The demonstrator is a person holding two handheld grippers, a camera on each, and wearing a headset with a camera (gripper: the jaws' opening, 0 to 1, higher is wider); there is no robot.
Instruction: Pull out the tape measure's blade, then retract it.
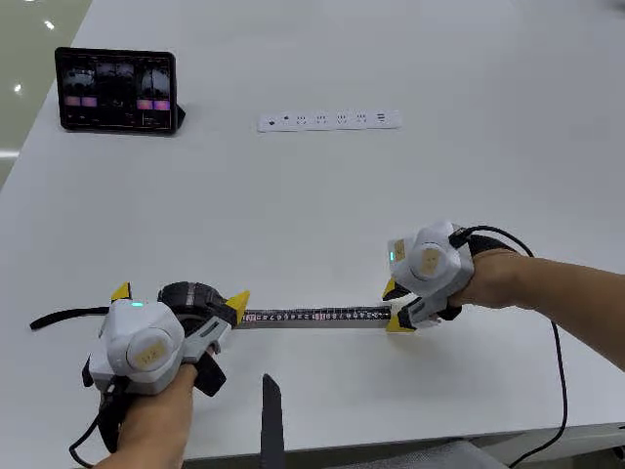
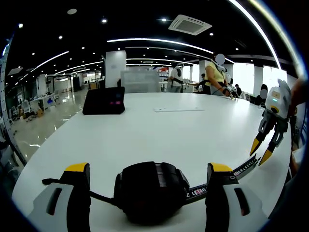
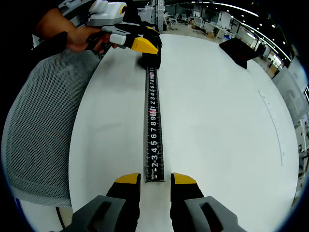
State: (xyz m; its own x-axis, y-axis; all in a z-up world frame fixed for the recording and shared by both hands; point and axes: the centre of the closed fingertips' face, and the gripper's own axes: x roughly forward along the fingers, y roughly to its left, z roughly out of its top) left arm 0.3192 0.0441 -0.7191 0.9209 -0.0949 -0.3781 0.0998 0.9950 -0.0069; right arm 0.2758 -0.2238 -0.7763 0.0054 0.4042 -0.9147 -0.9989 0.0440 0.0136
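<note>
bench (image 2: pixel 159 135): white, wide, glossy.
tape measure (image 2: pixel 152 191): black body, sitting on bench at bottom centre; thin black strap (image 2: pixel 55 181) trailing off to view's left.
blade (image 2: pixel 244 169): pulled out, dark w/ white numerals, running right across bench.
L gripper (image 2: pixel 148 169): yellow-tipped jaws rising at bottom, one each side of tape measure, small gap visible both sides.
R gripper (image 2: pixel 260 152): far right, white body, yellow tips pointing down at blade's far end; grip on it can't tell.
tablet (image 2: pixel 104 100): dark, propped upright, far left of bench.
power strip (image 2: pixel 176 109): white, flat, far mid-bench, well apart from tablet.
background: people (image 2: pixel 215 77) standing beyond bench; long ceiling light strips.
</note>
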